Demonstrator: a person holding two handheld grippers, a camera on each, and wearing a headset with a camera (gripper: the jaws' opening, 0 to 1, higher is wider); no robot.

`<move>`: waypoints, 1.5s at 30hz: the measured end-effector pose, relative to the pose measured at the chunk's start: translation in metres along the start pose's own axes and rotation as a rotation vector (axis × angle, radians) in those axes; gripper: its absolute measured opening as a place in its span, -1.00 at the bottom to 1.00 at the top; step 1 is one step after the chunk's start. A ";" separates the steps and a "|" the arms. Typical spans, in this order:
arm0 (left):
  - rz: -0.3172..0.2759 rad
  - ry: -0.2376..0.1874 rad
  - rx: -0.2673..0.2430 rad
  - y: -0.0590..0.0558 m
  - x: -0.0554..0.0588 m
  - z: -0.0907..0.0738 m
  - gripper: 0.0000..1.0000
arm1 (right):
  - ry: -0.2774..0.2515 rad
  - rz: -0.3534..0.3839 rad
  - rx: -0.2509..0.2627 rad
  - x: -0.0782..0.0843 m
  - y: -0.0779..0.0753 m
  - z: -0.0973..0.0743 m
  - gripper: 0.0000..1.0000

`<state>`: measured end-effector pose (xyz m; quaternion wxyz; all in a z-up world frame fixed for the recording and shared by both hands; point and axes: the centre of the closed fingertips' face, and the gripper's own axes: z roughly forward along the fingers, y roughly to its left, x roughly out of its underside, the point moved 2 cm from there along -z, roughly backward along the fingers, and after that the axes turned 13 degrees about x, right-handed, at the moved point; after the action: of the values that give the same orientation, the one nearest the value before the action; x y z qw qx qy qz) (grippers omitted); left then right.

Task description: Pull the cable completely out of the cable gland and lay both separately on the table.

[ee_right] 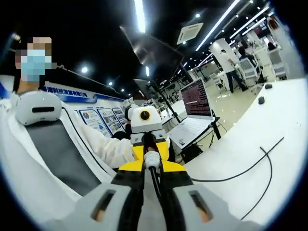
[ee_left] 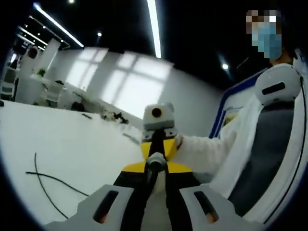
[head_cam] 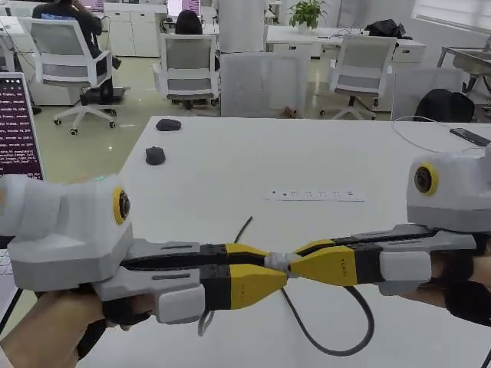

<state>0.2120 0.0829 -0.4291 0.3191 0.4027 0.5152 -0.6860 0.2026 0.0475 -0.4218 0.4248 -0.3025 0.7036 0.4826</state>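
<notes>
Between left tongs [head_cam: 270, 265], right tongs [head_cam: 296, 266] — gland [head_cam: 281, 262] axis crosswise.

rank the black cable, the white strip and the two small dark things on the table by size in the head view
1. black cable
2. white strip
3. near dark thing and far dark thing: they look alike, and one is further from the camera, so unranked

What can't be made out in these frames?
- Head view: cable gland mostly hidden by the jaws of left hand-held gripper and right hand-held gripper; whether the cable is free is unclear.
- Head view: print on the white strip is too small.
- Left gripper view: cable gland is a blur.
</notes>
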 end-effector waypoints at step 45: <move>0.542 0.177 -0.065 0.010 -0.002 -0.006 -0.70 | -0.075 0.065 -0.024 0.007 -0.016 0.008 -0.78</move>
<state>0.2230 0.0858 -0.4325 0.4572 0.5736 0.4365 -0.5210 0.2149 0.0493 -0.4363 0.4314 -0.2664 0.6909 0.5153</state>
